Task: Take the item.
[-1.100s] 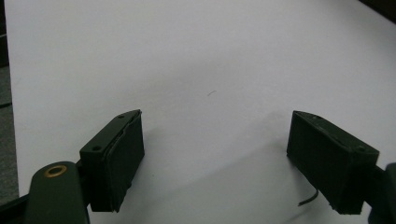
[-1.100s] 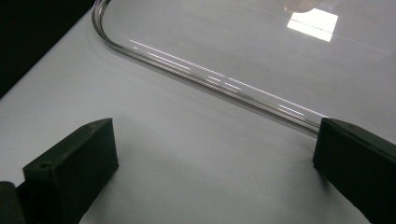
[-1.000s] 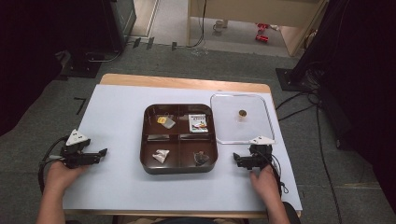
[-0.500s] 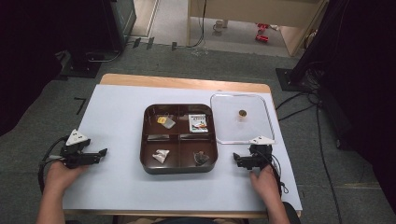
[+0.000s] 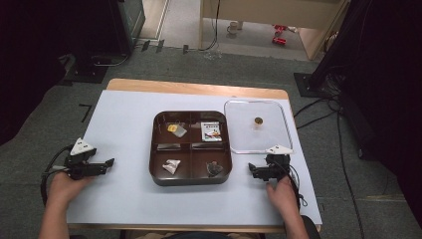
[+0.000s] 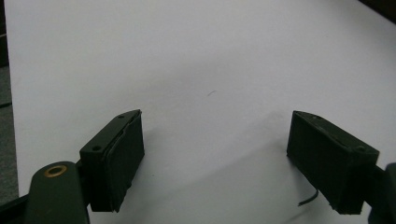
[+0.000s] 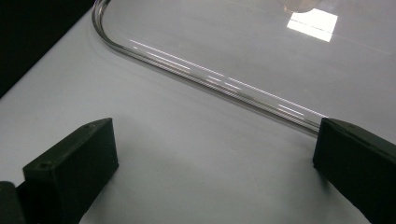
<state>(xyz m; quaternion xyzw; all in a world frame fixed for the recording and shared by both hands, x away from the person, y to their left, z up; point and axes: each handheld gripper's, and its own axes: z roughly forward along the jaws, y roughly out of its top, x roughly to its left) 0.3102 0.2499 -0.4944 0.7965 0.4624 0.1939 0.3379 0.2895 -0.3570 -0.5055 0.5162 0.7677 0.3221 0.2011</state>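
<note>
A dark brown four-compartment tray sits mid-table. Its far left cell holds a gold-wrapped piece and its far right cell a printed packet. A white crumpled piece lies in the near left cell, a dark piece in the near right. A clear lid with a brown knob lies flat right of the tray. My left gripper rests open on the white sheet, well left of the tray. My right gripper is open, empty, just short of the lid's rim.
A white sheet covers the wooden table. Cables run over the floor at the right. Dark equipment stands beyond the far left corner, and a wooden cabinet stands behind.
</note>
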